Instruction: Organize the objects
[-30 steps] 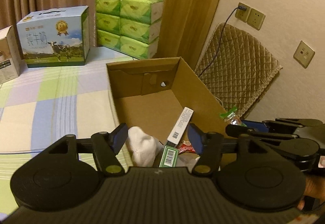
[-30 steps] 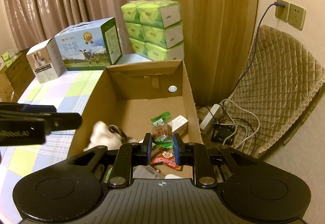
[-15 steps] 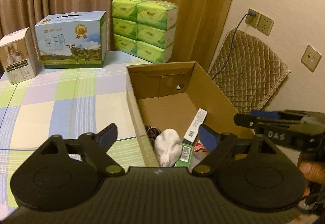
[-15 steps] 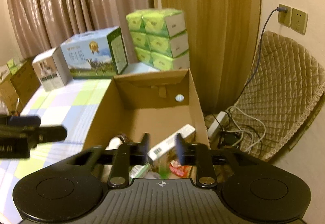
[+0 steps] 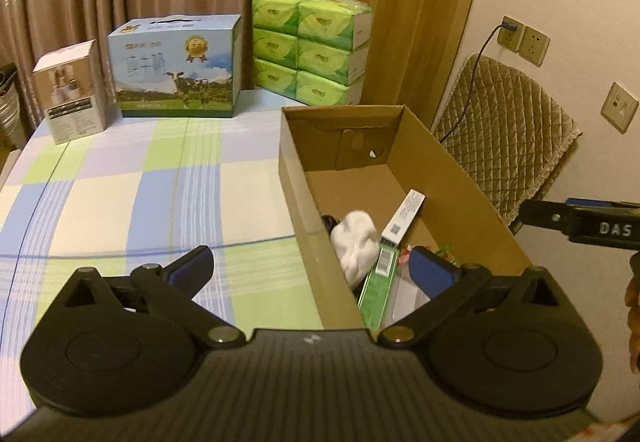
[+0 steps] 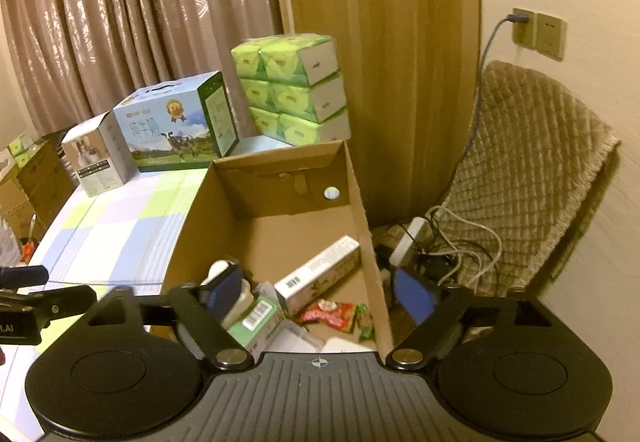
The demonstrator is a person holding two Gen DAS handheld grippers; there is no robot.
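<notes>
The cardboard box (image 5: 460, 177) stands on the checked tabletop (image 5: 132, 197) at its right edge, long axis running away from both cameras, toward twelve o'clock. The gathered things all lie in its near end: a white soft bundle (image 5: 356, 242) against the left wall, a long white carton (image 6: 320, 278) lying aslant with its far end toward one o'clock near the right wall, a green barcoded pack (image 6: 256, 322) at the near left, and red and green snack packets (image 6: 336, 316) beside the right wall. The far half of the box floor is bare.

In the left wrist view the left tool (image 5: 310, 266) stands with its jaws spread wide, having just been opening, and nothing is between them; the box's left wall runs up through the gap, so one finger is over the tabletop and the other over the box. The box contents lie at about one o'clock from it.

In the right wrist view the right tool (image 6: 320, 292) is also spread wide after just opening, gripping nothing; it straddles the box's right wall, with the contents at eleven to twelve o'clock.

No loose thing shows on the visible tabletop, so the sorting looks nearly or fully done. If any further thing needs to go in, the bare far half at twelve o'clock is the free space, about equally near to either tool.
</notes>
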